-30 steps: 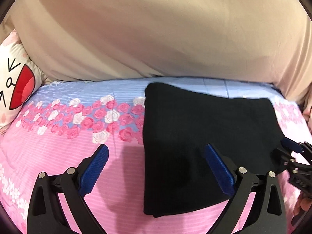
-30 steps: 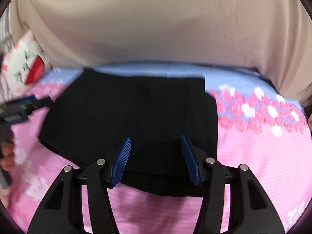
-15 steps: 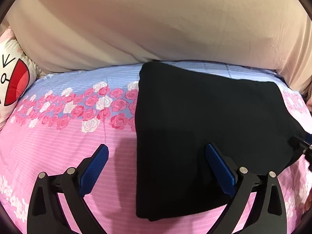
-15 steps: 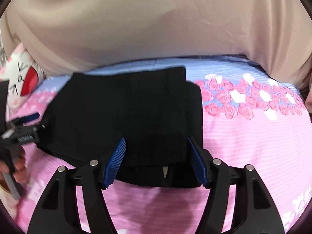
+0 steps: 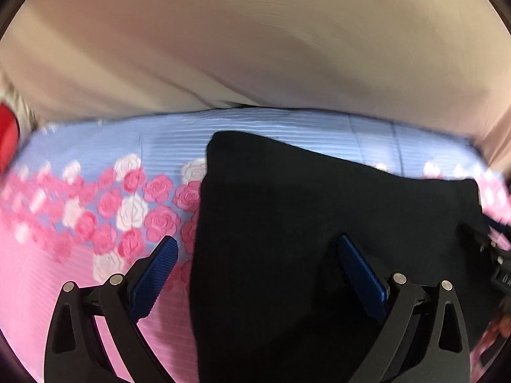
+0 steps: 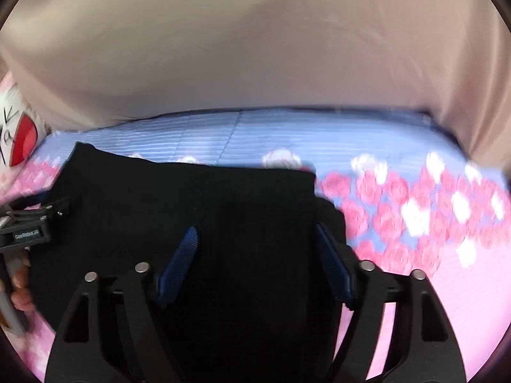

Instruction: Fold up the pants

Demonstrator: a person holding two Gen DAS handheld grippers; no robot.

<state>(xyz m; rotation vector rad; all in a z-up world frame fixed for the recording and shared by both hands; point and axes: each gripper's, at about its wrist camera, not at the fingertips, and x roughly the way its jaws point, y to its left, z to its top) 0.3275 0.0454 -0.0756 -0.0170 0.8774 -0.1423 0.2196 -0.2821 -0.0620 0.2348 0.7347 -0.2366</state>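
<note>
Black fabric: pants (image 5: 319, 223), folded into a flat rectangular stack, lying on the bedspread.
Left gripper (image 5: 255, 268): jaws wide apart, empty; straddles the stack's left edge, one blue pad over the bedspread, the other over the pants.
Right gripper (image 6: 255, 255): jaws apart, empty; both pads over the pants' right portion.
Bedspread (image 5: 80, 287): pink and lavender, rose print.
Backdrop: beige cloth (image 6: 255, 48) behind the bed.

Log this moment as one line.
pants: folded, flat on bedsheet | left gripper: open, empty | right gripper: open, empty
</note>
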